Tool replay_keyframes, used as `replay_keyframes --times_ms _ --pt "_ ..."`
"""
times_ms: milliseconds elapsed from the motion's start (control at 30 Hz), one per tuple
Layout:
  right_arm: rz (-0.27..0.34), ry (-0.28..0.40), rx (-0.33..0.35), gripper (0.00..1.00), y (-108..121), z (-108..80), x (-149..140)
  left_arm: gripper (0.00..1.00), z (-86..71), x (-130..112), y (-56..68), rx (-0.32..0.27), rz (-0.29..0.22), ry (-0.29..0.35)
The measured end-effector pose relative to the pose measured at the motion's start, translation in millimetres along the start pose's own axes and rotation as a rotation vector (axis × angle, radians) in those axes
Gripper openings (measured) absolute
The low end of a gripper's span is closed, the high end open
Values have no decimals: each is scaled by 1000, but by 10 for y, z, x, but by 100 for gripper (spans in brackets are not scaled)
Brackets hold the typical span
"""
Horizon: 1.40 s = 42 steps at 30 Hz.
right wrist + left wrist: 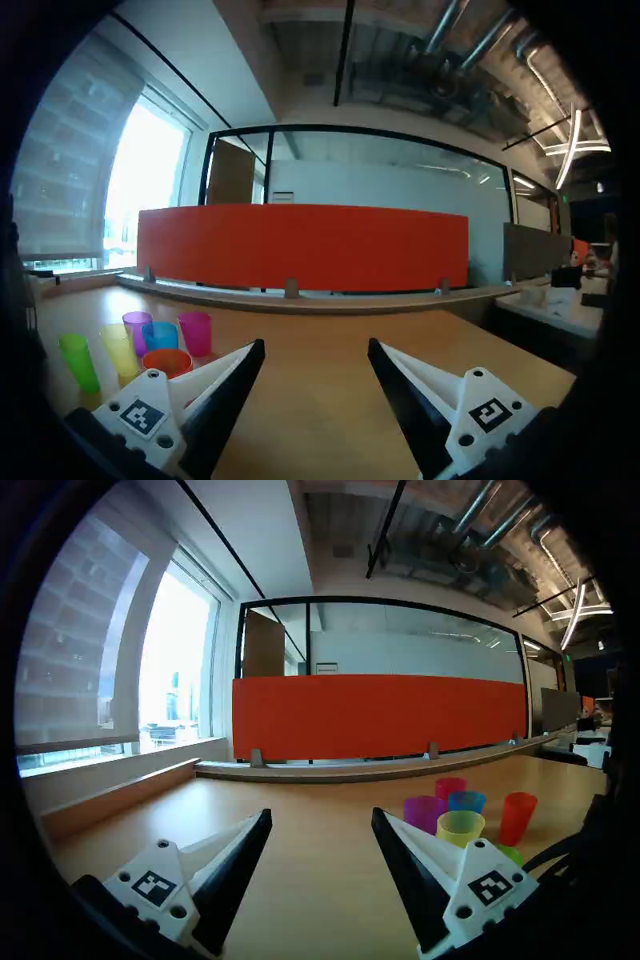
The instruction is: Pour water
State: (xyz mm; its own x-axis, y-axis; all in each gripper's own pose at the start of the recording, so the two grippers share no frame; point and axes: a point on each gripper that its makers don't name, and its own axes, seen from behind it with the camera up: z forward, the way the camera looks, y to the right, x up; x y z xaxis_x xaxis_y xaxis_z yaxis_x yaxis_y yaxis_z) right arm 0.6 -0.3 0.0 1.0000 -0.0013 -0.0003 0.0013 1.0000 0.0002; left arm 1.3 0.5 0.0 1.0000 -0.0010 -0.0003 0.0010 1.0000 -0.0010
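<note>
- Hovering over the pale wooden tabletop (pixel 240 800), the left gripper (pixel 320 813) has its black-tipped fingers spread wide, with nothing between them.
- The right gripper (pixel 314 344) is spread the same way and is also empty.
- A cluster of coloured translucent plastic cups (pixel 460 826) stands close-packed on the table, between the two grippers; I cannot tell whether any holds water.
- A finger reaching for one cup could easily topple its neighbours.
- Such light cups may buckle or slop if squeezed too hard.
</note>
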Motion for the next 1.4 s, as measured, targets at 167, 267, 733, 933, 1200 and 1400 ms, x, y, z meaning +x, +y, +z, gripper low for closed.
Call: replay_keyframes --times_ms 167,267,733,933,1200,1400 --pt "-21 6 5 100 -30 3 118 93 -1 142 54 -17 -22 0" --pt "-30 9 8 100 -48 11 209 92 1 219 76 -30 -42 -1" --pt "-34 15 26 100 -132 71 583 92 28 549 88 -65 -35 -15" --pt "-29 6 30 100 -133 115 690 93 64 712 63 -63 -10 -8" --pt "3 -10 36 100 -117 193 895 92 130 997 46 -70 13 5" --pt "10 -22 38 100 -115 255 1029 92 192 1235 63 -80 42 14"
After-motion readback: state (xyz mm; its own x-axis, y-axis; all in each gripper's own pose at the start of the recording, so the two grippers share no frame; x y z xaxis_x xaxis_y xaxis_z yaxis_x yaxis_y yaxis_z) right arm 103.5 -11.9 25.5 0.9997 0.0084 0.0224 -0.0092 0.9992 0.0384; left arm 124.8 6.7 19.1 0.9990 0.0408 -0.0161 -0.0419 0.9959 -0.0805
